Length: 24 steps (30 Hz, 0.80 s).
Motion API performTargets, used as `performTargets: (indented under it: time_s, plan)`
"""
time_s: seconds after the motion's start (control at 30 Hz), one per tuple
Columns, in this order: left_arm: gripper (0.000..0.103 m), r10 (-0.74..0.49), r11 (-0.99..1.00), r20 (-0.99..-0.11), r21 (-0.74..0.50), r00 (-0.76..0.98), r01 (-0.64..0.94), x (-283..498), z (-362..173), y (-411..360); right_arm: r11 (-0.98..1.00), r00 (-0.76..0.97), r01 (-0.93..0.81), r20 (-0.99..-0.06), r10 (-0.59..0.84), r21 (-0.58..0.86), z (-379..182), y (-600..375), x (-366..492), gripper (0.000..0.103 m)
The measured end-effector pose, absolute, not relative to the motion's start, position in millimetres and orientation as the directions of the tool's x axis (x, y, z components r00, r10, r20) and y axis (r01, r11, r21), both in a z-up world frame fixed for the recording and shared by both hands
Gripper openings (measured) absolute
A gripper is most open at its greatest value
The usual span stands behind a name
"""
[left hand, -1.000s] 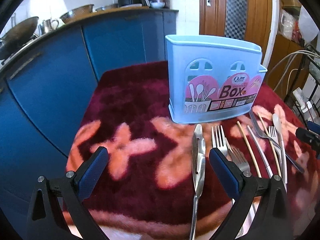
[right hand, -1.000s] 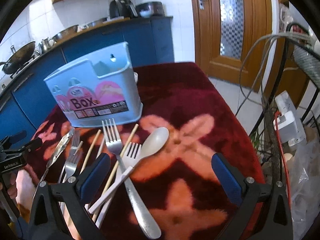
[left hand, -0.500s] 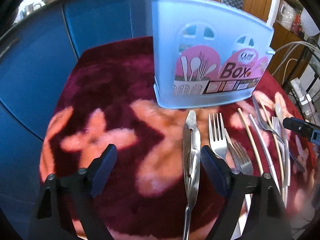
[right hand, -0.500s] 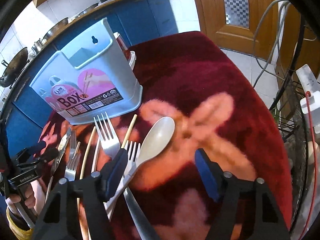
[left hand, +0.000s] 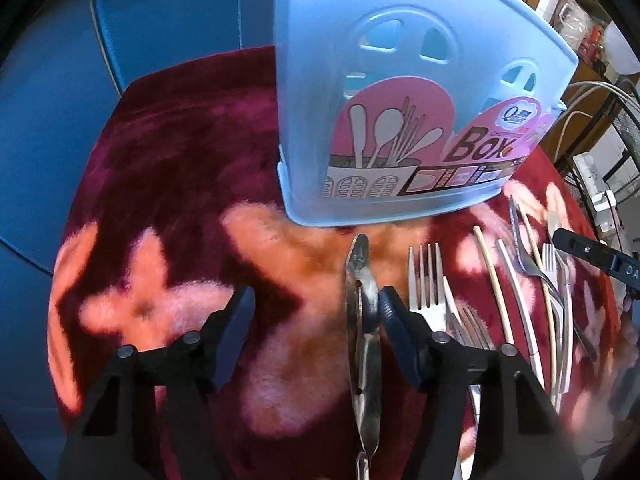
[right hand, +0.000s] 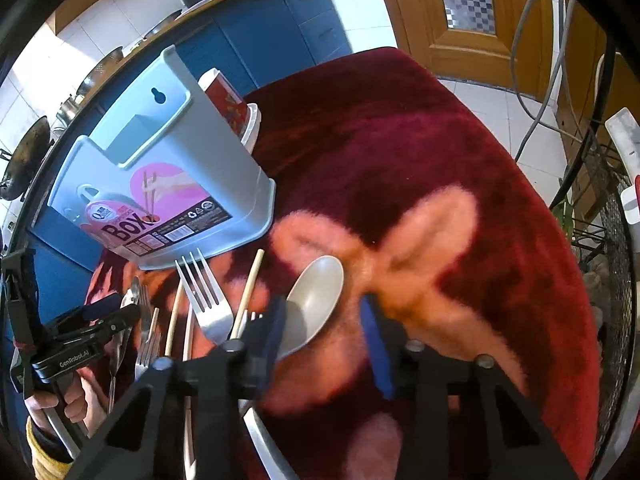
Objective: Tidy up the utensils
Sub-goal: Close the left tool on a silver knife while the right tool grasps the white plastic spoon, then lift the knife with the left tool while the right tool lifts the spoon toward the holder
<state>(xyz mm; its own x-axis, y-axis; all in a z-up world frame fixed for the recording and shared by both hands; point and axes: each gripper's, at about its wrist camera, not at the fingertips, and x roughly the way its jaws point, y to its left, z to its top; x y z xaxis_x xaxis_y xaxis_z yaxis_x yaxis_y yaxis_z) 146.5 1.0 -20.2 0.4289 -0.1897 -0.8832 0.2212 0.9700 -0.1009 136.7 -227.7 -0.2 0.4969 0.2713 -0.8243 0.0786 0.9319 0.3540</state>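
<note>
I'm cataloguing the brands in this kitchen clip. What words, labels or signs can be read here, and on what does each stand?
"Box": on the pink label of the blue utensil holder.
"GenRobot.AI": on the left gripper, seen from the right wrist.
"DA", cut off: on the right gripper.
The round logo, barcode and fine print on the label: too small to read.

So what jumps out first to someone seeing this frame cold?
The pale blue utensil box with its pink label, upright on the dark red floral cloth. In front of it lies a row of forks, chopsticks and spoons. The left tool is closing around a steel peeler, and the right tool is closing around a beige spoon.
</note>
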Motion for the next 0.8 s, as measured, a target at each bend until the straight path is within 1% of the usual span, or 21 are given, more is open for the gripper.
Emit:
performTargets:
  time_s: [0.03, 0.07, 0.1, 0.13, 0.17, 0.2, 0.23, 0.3, 0.33, 0.37, 0.63, 0.7, 0.8]
  plan:
    - [0.060, -0.195, 0.969, -0.883, -0.105, 0.427, 0.226, 145.9, -19.3, 1.3, 0.931, 0.497, 0.078, -0.824, 0.274, 0.356, -0.3, -228.5, 136.7, 0.029]
    - [0.055, -0.202, 0.967, -0.881, -0.111, 0.427, 0.230, 145.8, -18.5, 1.0, 0.929, 0.497, 0.077, -0.822, 0.278, 0.361, -0.3, -229.0, 136.8, 0.026]
    - [0.052, -0.207, 0.966, -0.880, -0.115, 0.427, 0.233, 147.4, -19.0, -2.2, 0.924, 0.496, 0.073, -0.818, 0.293, 0.376, -0.4, -229.8, 137.1, 0.017]
    - [0.044, -0.215, 0.964, -0.879, -0.121, 0.426, 0.237, 146.6, -17.8, -3.2, 0.916, 0.495, 0.070, -0.811, 0.311, 0.394, -0.7, -231.4, 136.9, 0.013]
    - [0.034, -0.227, 0.961, -0.877, -0.132, 0.424, 0.242, 146.6, -16.9, -3.4, 0.909, 0.494, 0.064, -0.804, 0.330, 0.412, -0.2, -232.0, 136.8, 0.011]
    - [0.028, -0.244, 0.958, -0.874, -0.149, 0.420, 0.247, 146.4, -16.0, -2.7, 0.902, 0.498, 0.053, -0.794, 0.348, 0.428, 1.3, -231.5, 136.2, 0.008]
    - [0.017, -0.269, 0.952, -0.871, -0.175, 0.411, 0.251, 147.3, -14.6, -3.3, 0.900, 0.504, 0.046, -0.788, 0.353, 0.433, 2.9, -230.8, 135.5, 0.007]
    - [0.012, -0.310, 0.943, -0.865, -0.226, 0.395, 0.245, 145.9, -13.1, 1.2, 0.900, 0.519, 0.023, -0.775, 0.361, 0.435, 9.6, -227.7, 132.9, 0.006]
    - [0.006, -0.322, 0.940, -0.862, -0.242, 0.392, 0.240, 145.0, -12.2, 3.6, 0.900, 0.526, 0.013, -0.769, 0.364, 0.435, 12.5, -226.0, 131.5, 0.005]
    - [0.004, -0.330, 0.938, -0.858, -0.253, 0.394, 0.236, 143.6, -11.1, 5.6, 0.901, 0.533, 0.000, -0.762, 0.366, 0.433, 16.5, -223.7, 129.8, 0.005]
    - [0.000, -0.360, 0.932, -0.810, -0.286, 0.462, 0.224, 122.9, 11.5, 26.4, 0.925, 0.610, -0.092, -0.713, 0.345, 0.369, 50.9, -206.0, 111.1, 0.004]
    - [0.000, -0.359, 0.932, -0.800, -0.275, 0.482, 0.238, 118.4, 19.2, 27.4, 0.930, 0.628, -0.109, -0.701, 0.338, 0.351, 58.7, -201.0, 106.7, 0.004]
    - [0.000, -0.338, 0.938, -0.813, -0.248, 0.474, 0.243, 121.7, 20.6, 23.5, 0.936, 0.639, -0.132, -0.694, 0.333, 0.328, 67.3, -193.3, 102.2, 0.004]
